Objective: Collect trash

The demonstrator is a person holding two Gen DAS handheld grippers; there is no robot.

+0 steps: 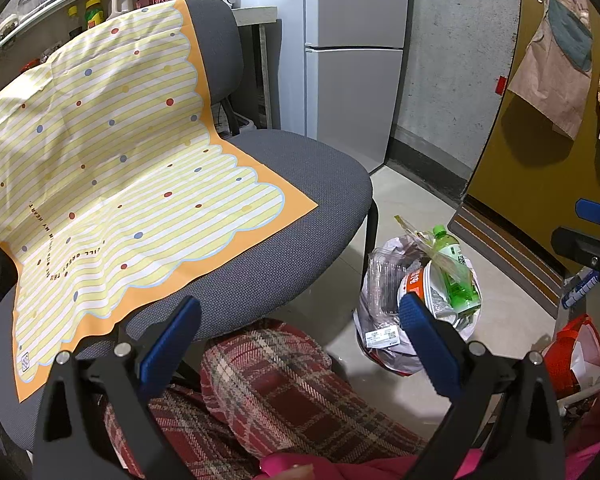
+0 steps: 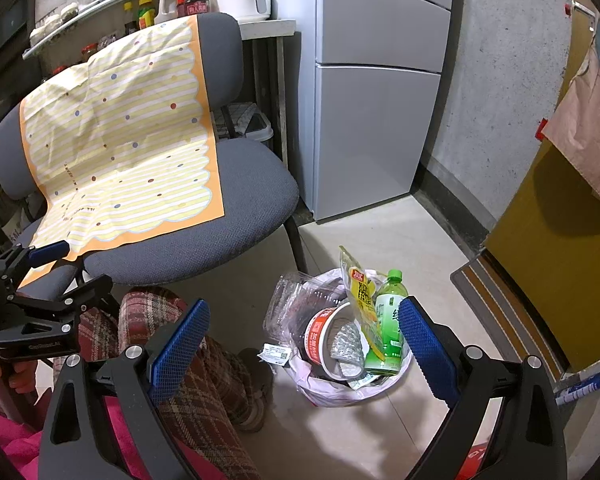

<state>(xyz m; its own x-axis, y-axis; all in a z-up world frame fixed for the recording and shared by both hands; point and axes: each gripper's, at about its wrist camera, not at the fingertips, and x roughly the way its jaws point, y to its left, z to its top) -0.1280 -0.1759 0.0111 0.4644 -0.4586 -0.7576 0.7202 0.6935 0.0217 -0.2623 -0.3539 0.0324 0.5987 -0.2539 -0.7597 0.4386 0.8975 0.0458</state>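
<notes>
A white trash bag [image 2: 340,390] sits on the floor beside the chair, stuffed with a green bottle [image 2: 388,320], a yellow snack wrapper [image 2: 360,292], a red-and-white paper bowl [image 2: 320,336] and clear plastic packaging [image 2: 292,304]. It also shows in the left wrist view [image 1: 384,360], with the green bottle [image 1: 456,276] sticking out. My left gripper [image 1: 300,344] is open and empty, held above my plaid-trousered knee, left of the bag. My right gripper [image 2: 304,344] is open and empty, held above the bag.
A grey office chair [image 2: 252,196] carries a yellow striped cloth [image 2: 120,148]. A grey fridge [image 2: 372,120] stands behind. A yellow door [image 2: 560,248] and doormat [image 2: 512,312] are on the right. A red bag [image 1: 572,356] lies by the mat.
</notes>
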